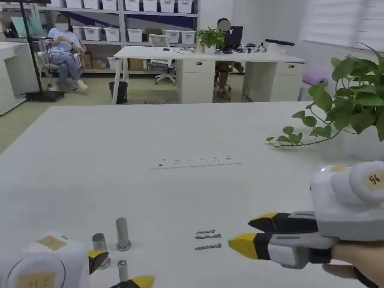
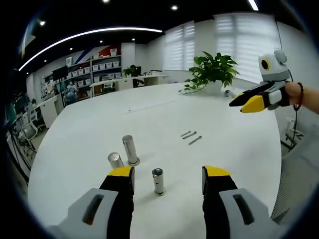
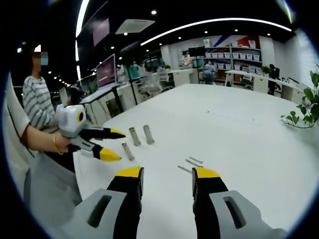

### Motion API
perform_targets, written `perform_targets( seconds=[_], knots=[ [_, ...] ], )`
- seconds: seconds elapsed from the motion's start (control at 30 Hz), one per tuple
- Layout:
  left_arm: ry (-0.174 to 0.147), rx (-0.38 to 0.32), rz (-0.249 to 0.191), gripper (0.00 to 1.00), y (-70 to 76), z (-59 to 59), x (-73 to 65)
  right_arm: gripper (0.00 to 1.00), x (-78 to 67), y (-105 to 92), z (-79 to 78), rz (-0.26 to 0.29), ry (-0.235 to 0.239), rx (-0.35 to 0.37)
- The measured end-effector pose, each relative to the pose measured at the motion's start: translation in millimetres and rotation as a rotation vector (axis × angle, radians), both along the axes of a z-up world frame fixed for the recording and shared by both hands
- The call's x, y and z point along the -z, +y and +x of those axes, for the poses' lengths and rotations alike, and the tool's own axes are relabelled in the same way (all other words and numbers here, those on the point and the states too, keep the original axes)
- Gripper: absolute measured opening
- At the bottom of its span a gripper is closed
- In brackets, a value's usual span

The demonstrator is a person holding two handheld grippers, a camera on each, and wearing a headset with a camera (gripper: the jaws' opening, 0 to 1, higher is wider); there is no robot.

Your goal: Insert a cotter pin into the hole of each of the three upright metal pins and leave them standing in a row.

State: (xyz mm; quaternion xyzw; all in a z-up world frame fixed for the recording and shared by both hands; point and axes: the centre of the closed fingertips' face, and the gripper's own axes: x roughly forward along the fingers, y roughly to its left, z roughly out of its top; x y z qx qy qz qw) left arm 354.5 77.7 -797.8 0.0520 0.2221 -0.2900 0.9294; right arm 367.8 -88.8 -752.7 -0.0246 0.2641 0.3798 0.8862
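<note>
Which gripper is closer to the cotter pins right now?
Right. The right gripper hovers just beside the cotter pins; the left gripper sits farther off, by the upright metal pins.

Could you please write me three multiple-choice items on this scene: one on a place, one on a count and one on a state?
1. In the head view, where are the cotter pins relative to the metal pins?
A. In their holes
B. Stacked on top of them
C. Loose on the table, to their right

2. How many metal pins stand upright?
A. Two
B. Three
C. Five

3. What state is the left gripper in?
A. Open, holding nothing
B. Shut on a cotter pin
C. Shut on a metal pin

Answers:
1 C, they lie flat beside the metal pins.
2 B, three stand close together.
3 A, its jaws stand apart and grip nothing.
</note>
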Motion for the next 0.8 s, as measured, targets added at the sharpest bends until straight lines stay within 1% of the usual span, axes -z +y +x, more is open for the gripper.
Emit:
perform_targets(
  seconds=[0.03,0.1,0.17,0.2,0.33,0.5,0.6,0.7,0.77,0.8],
  knots=[
    [0.0,0.004,-0.006,0.57,-0.2,-1.2,-1.2,0.37,0.7,0.4,4.3,-0.006,0.005,-0.006],
    [0.012,-0.001,-0.014,0.6,1.2,-2.8,-1.9,0.34,2.7,1.5,11.3,-0.022,0.014,-0.02],
    [0.012,0.0,-0.022,0.61,2.3,-4.4,-3.8,0.31,5.8,1.8,18.5,-0.046,0.026,-0.035],
    [0.012,-0.001,-0.027,0.63,3.0,-5.2,-4.9,0.3,6.3,2.3,21.9,-0.052,0.024,-0.039],
    [0.011,0.012,-0.045,0.71,2.0,-9.4,-10.6,0.27,12.9,4.3,37.5,-0.09,0.038,-0.067],
    [0.012,0.029,-0.069,0.81,-0.3,-11.4,-16.1,0.25,20.7,8.9,50.1,-0.133,0.046,-0.094],
    [0.01,0.035,-0.072,0.87,-0.4,-11.8,-18.0,0.23,30.0,12.0,56.3,-0.167,0.057,-0.119],
    [0.017,0.042,-0.07,0.92,0.2,-12.7,-17.7,0.21,39.5,13.3,62.7,-0.202,0.059,-0.132],
    [0.019,0.053,-0.062,0.93,1.3,-14.4,-17.4,0.2,46.7,14.6,65.4,-0.228,0.072,-0.148],
    [0.016,0.054,-0.061,0.93,2.1,-14.6,-17.6,0.2,48.9,15.1,66.8,-0.238,0.07,-0.156]
  ],
)
